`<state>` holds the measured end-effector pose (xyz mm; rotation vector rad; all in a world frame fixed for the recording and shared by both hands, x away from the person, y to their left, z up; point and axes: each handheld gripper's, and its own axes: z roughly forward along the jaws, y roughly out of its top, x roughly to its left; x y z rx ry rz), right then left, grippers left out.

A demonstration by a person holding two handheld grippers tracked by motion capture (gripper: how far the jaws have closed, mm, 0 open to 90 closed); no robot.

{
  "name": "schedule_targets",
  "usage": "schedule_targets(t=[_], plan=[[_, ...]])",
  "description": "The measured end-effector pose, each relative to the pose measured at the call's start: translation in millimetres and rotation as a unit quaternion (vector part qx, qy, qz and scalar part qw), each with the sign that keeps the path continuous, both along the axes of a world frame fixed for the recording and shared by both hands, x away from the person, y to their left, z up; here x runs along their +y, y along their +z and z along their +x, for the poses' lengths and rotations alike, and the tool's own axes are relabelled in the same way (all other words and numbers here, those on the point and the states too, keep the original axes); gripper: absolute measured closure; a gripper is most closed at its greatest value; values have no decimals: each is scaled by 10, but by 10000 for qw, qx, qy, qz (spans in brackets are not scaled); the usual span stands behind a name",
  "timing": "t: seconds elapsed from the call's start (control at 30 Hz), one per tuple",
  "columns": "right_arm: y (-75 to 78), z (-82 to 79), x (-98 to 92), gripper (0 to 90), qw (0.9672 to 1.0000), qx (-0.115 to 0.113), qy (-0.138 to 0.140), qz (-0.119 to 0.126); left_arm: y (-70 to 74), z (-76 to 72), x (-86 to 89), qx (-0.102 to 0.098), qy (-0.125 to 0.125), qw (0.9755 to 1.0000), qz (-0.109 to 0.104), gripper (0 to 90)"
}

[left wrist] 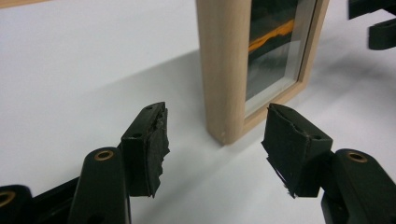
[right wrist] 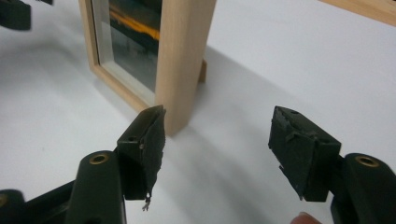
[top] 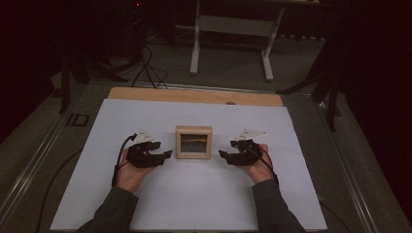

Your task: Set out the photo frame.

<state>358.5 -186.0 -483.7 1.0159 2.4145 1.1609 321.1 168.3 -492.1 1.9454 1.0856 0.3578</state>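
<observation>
The wooden frame (top: 194,142) is seen upright mid-tabletop (top: 145,204). The left gripper (top: 163,155) and right gripper (top: 224,155) are held open, empty, just beside it; its side edges should be approached squarely.

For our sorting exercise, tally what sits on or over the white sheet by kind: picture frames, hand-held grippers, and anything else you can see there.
Wooden picture frame: 1, standing upright on the white sheet
Black hand-held grippers: 2, the left gripper and the right gripper, one on each side of the frame, jaws open and apart from it
Total: 3
</observation>
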Motion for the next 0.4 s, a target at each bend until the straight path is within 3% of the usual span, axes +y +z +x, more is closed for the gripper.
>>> schedule_targets(t=[0.2,0.4], plan=[[-68,-167,-234,318,9998,23,-77,-207,-58,-121,180,41,204,9996,214,394],[-231,-242,-624,310,9974,97,-697,-182,-128,-211,354,101,483,9980,386,380]])
